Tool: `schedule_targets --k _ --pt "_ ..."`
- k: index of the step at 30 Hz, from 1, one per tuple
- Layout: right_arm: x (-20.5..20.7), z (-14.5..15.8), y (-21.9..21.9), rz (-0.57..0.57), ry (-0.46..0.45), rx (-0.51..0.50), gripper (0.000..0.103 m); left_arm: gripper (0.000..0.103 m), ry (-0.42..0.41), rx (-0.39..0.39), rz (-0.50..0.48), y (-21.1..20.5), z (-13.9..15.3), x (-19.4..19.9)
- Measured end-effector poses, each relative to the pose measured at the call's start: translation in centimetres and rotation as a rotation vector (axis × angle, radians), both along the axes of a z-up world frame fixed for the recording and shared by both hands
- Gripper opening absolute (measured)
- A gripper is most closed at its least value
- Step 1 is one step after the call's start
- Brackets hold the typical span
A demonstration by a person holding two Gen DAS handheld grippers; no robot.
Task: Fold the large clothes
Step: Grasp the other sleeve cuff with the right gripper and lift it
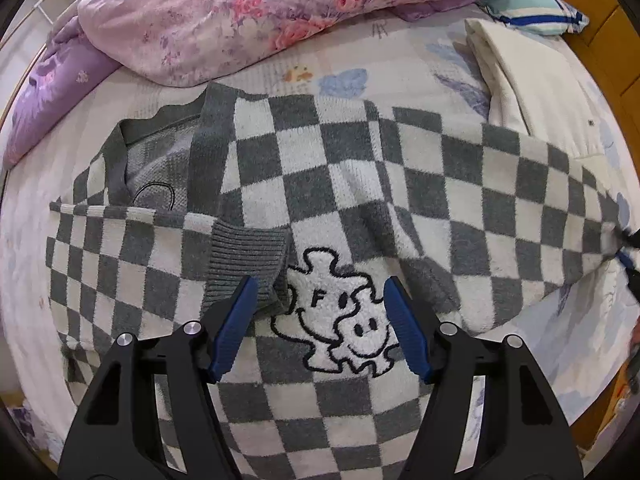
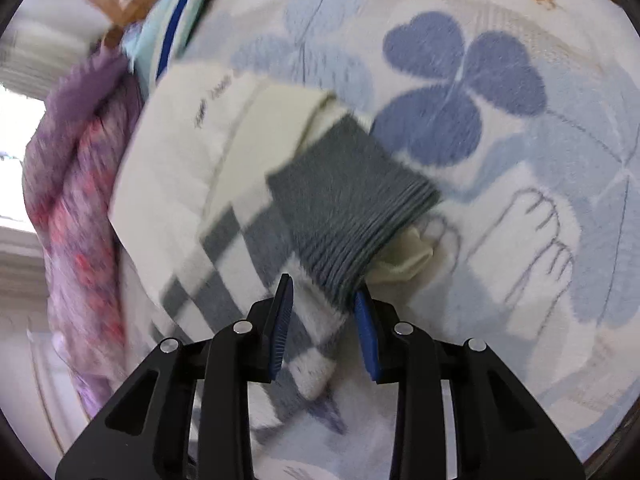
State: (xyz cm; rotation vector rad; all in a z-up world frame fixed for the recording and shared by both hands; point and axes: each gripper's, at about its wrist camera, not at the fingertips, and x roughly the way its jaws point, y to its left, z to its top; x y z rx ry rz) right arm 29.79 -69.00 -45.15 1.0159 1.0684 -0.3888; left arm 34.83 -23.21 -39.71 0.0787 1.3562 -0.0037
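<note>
A grey-and-white checkered cardigan (image 1: 328,184) lies spread on the bed, with a white cow patch (image 1: 340,320) on it. One sleeve is folded across the body, its grey ribbed cuff (image 1: 246,264) just ahead of my left gripper (image 1: 320,304), which is open and empty above the patch. My right gripper (image 2: 324,300) is shut on the other sleeve (image 2: 248,256) near its grey ribbed cuff (image 2: 352,200), held above the bed. The right gripper also shows at the right edge of the left wrist view (image 1: 630,260), at that sleeve's end.
A purple floral quilt (image 1: 240,12) is bunched at the far side of the bed. A folded cream garment (image 1: 520,72) lies at the far right, also under the held sleeve (image 2: 176,152). A light blue pillow (image 1: 532,4) sits beyond it. The bedsheet (image 2: 520,200) has blue clover prints.
</note>
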Motion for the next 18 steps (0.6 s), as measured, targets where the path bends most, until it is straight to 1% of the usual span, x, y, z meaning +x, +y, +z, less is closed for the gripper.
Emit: schedule_targets --k 1,2,3,4,6,7,8,10,11,12,13,14,15,17,18 --pt "-0.1 0.1 -0.5 -0.028 -0.025 0.017 0.029 0.067 0.003 -0.002 0.002 0.0 0.0 -0.1" --pt "0.0 -0.2 -0.9 -0.041 -0.028 0.026 0.029 0.067 0.010 -0.007 0.004 0.0 -0.1 -0.3" --pt "0.4 -0.7 -1.5 -0.052 -0.007 0.042 0.029 0.067 0.016 -0.010 0.004 0.0 -0.1 -0.4" --pt "0.6 -1.2 -1.7 -0.073 -0.007 0.063 0.029 0.067 0.024 -0.007 0.001 -0.1 0.0 -0.5" --pt "1.1 -1.2 -2.9 -0.104 -0.027 0.090 0.029 0.067 0.018 -0.004 -0.008 -0.3 0.4 -0.6" --pt "1.4 -1.0 -3.1 -0.102 -0.040 0.083 0.029 0.067 0.010 -0.007 -0.012 -0.3 0.7 -0.6" --pt "2.1 -0.6 -3.2 -0.083 -0.051 0.061 0.032 0.067 0.004 -0.014 -0.016 -0.4 0.8 -0.6" --pt "3.6 -1.2 -3.4 -0.057 -0.018 0.038 0.032 0.067 0.001 -0.018 -0.013 -0.5 0.8 -0.3" --pt "4.2 -2.2 -3.6 -0.054 0.015 0.050 0.032 0.067 0.002 -0.019 -0.008 -0.5 0.7 -0.1" --pt "4.7 -3.0 -3.7 -0.045 0.026 0.072 0.028 0.067 0.003 -0.026 0.001 -0.5 0.5 0.1" --pt "5.1 -3.9 -3.9 -0.037 0.029 0.091 0.020 0.067 0.003 -0.034 0.012 -0.6 0.4 0.3" --pt "5.1 -3.9 -4.1 -0.042 0.018 0.097 0.012 0.067 0.005 -0.041 0.024 -0.6 0.2 0.5" --pt "4.9 -3.1 -4.1 -0.042 0.001 0.080 0.009 0.067 0.004 -0.051 0.032 -0.6 0.1 0.7" --pt "4.6 -1.0 -3.5 -0.010 -0.041 0.023 0.009 0.067 0.002 -0.089 0.056 -0.6 -0.3 1.1" --pt "4.5 0.3 -3.0 0.011 -0.062 -0.008 0.009 0.065 0.007 -0.103 0.066 -0.7 -0.7 1.3"
